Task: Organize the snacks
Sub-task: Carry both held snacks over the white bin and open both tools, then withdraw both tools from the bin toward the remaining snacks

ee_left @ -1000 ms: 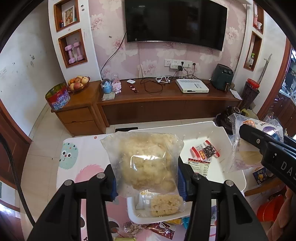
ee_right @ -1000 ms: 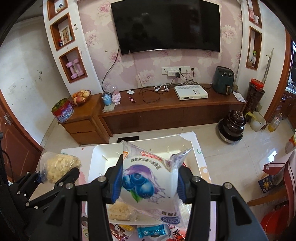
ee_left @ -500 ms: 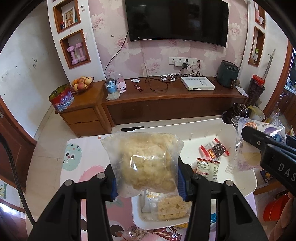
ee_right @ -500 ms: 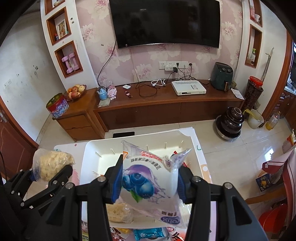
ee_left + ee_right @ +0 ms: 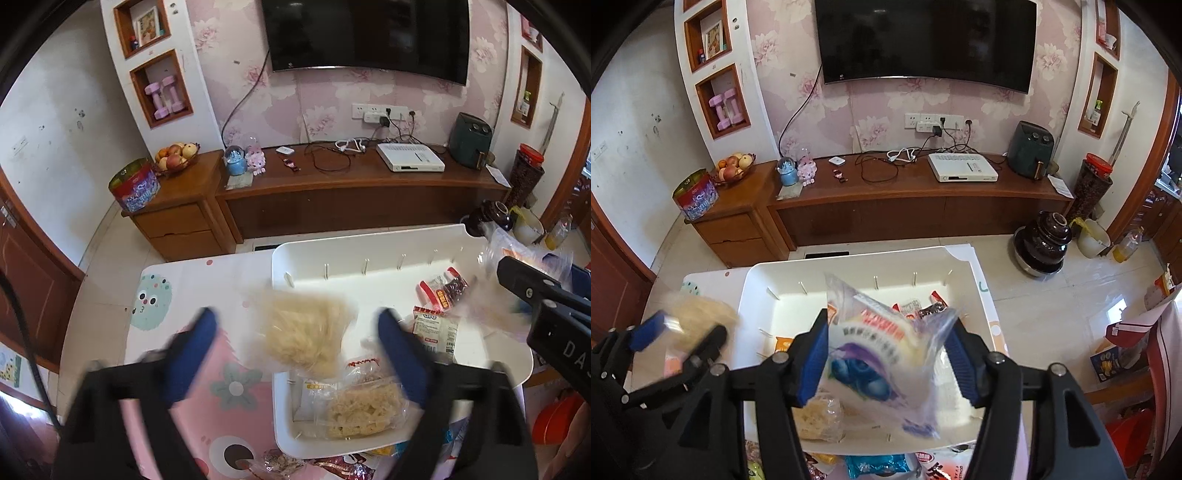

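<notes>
- Left gripper [image 5: 295, 332]: its jaws are opening right now, blue pads spread wide, and the clear bag of pale puffed snack [image 5: 304, 334] sits blurred between them, touching neither pad (it looks loose in the air).
- That bag hangs over the left rim of the white tray [image 5: 369, 254], half above the cartoon-print table cover [image 5: 177, 280].
- Right gripper [image 5: 888, 360]: jaws opening too, with the blueberry-print bag [image 5: 875, 358] between them. It leans against the left pad, and a clear gap shows at the right pad.
- The blueberry bag is tilted and blurred, above the middle of the tray.
- Already in the tray: a second clear bag of puffed snack [image 5: 364, 410] at the near end, a red-and-dark sachet [image 5: 445, 291] and a white-and-red packet [image 5: 434, 332] farther along.
- More wrappers lie on the table at the tray's near edge, among them a blue packet [image 5: 877, 463].
</notes>
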Demonstrator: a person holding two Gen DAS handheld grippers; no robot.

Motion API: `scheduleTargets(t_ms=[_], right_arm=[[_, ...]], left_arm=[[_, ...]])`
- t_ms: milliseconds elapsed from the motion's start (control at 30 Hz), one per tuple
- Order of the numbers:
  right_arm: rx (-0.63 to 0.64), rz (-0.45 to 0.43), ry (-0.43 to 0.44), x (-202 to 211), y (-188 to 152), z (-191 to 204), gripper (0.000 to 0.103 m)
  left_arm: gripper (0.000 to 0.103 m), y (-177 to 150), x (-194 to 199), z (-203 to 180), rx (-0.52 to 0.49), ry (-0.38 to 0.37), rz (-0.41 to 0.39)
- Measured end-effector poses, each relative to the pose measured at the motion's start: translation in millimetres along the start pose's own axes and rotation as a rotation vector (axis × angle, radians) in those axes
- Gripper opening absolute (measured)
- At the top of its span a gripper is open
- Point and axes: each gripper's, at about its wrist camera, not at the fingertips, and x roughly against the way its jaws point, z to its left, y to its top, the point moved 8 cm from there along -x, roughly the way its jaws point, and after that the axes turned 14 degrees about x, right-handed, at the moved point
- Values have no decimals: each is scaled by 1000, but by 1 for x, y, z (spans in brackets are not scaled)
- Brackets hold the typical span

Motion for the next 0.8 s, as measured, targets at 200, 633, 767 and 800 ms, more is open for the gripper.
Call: scheduleTargets(t_ms=[200,633,767,800], right_arm=[[8,-28,-18,7,2,-4,60],[29,-53,-27,26,0,-6,61],[29,-59,-12,39,-3,-6,61],[30,-61,-9,43,-4,-6,61]], left_arm=[[93,-4,-1,-1,-17,20,-1],[93,-8,17,0,-17,24,-16],[93,-11,32,2,-10,27,-30],[93,-12,37,3,-8,28,-35]])
